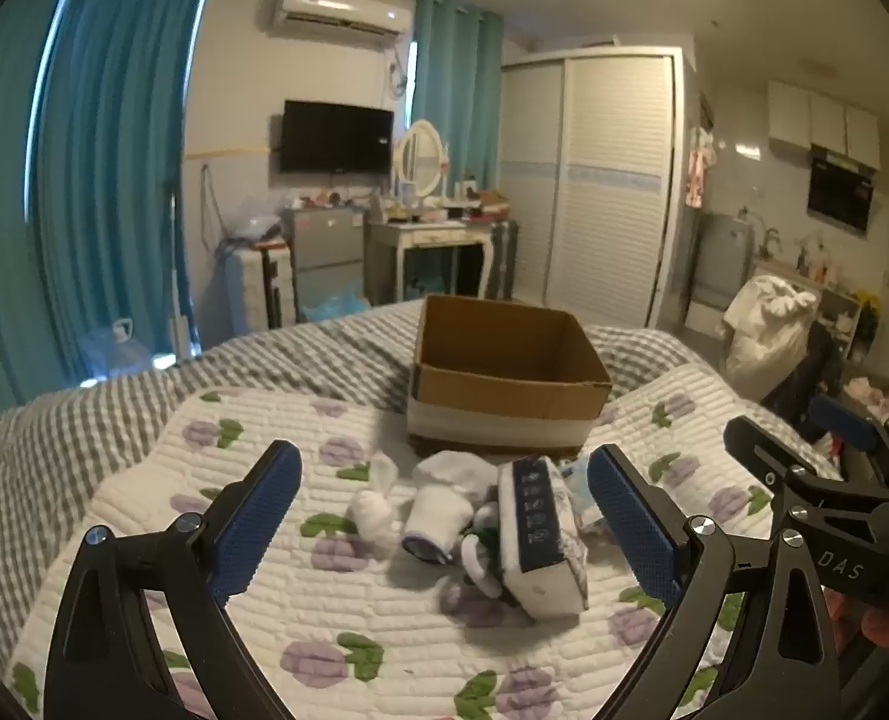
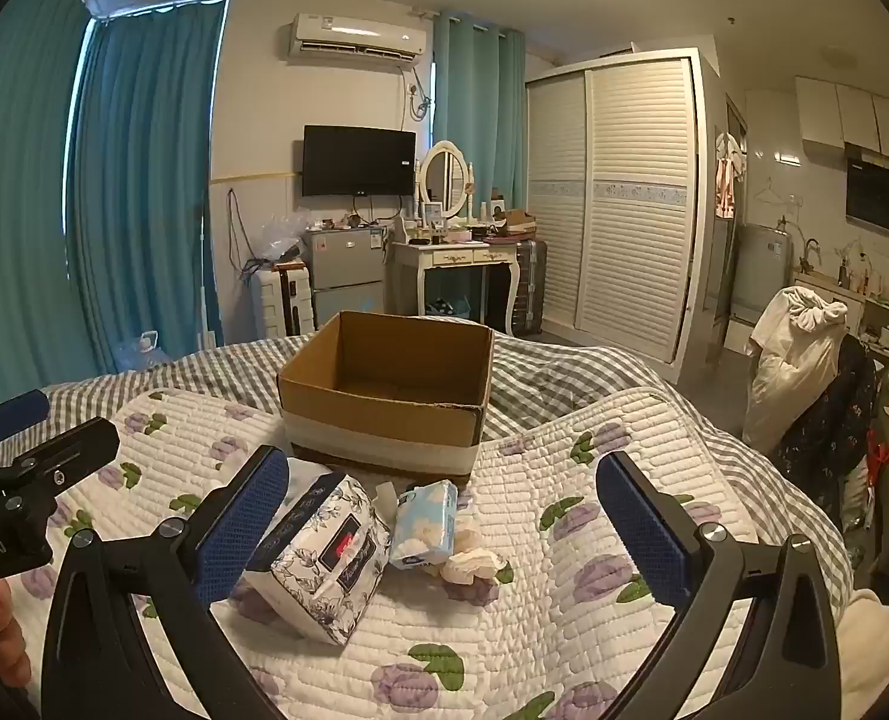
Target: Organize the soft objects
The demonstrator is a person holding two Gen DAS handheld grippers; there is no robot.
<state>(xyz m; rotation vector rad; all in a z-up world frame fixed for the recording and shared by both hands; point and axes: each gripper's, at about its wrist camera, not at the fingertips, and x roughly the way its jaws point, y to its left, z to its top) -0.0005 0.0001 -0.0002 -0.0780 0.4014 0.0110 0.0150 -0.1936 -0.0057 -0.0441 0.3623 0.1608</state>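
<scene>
An open, empty cardboard box (image 1: 507, 369) (image 2: 384, 387) stands on the quilted bed. In front of it lies a pile of soft things: a floral tissue pack (image 1: 543, 537) (image 2: 324, 558), a small light-blue tissue packet (image 2: 423, 522) (image 1: 582, 495), white rolled socks (image 1: 438, 516), a small white bundle (image 1: 372, 510) and a cream crumpled cloth (image 2: 471, 564). My left gripper (image 1: 444, 516) is open and empty, hovering over the pile. My right gripper (image 2: 444, 516) is open and empty above the tissue packs; its body also shows in the left wrist view (image 1: 828, 492).
The floral quilt (image 1: 348, 618) (image 2: 552, 600) lies on a grey checked sheet (image 1: 102, 414). Beyond the bed are a teal curtain (image 1: 114, 180), a dresser with mirror (image 2: 462, 258), a wardrobe (image 2: 618, 204) and a chair with clothes (image 2: 804, 372).
</scene>
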